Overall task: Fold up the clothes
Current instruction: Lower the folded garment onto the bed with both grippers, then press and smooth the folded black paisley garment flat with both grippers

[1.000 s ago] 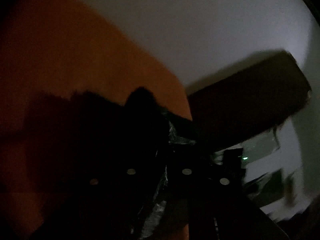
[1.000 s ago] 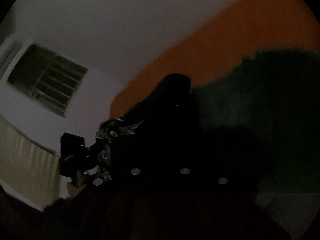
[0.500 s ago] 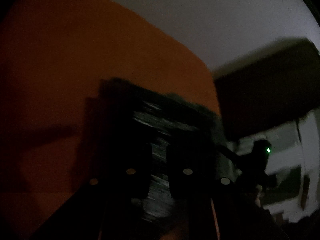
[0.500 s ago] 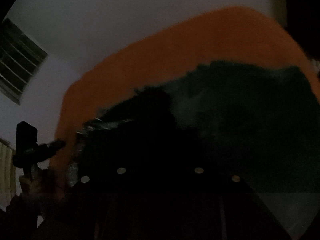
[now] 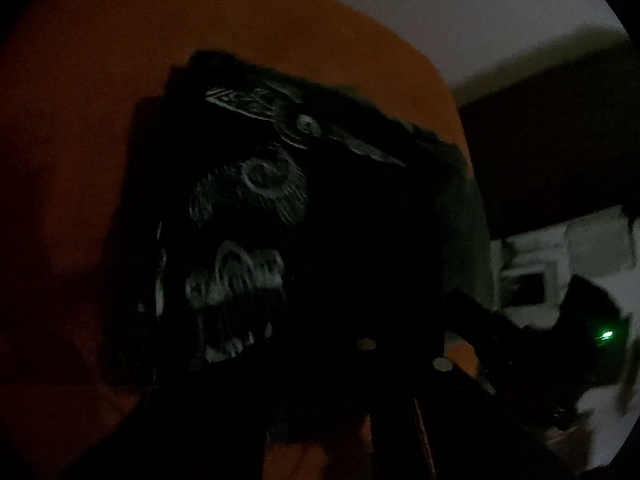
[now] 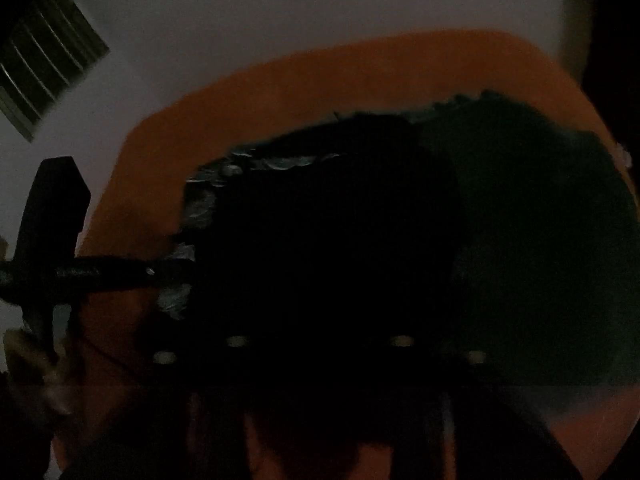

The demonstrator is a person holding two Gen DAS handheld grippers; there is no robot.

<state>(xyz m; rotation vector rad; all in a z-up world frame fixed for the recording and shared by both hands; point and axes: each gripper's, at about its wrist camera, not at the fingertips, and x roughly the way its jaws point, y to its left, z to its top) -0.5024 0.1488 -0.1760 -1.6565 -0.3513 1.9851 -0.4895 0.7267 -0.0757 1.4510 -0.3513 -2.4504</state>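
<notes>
Dim light falls on an orange-covered surface [image 5: 100, 140], where a black garment with pale prints [image 5: 256, 208] is spread across mid-frame. At lower centre it is pinched by the nearly closed left gripper [image 5: 320, 364]. Further right, the right gripper [image 6: 320, 344] is seen opening over black cloth; a grip cannot be told.
</notes>
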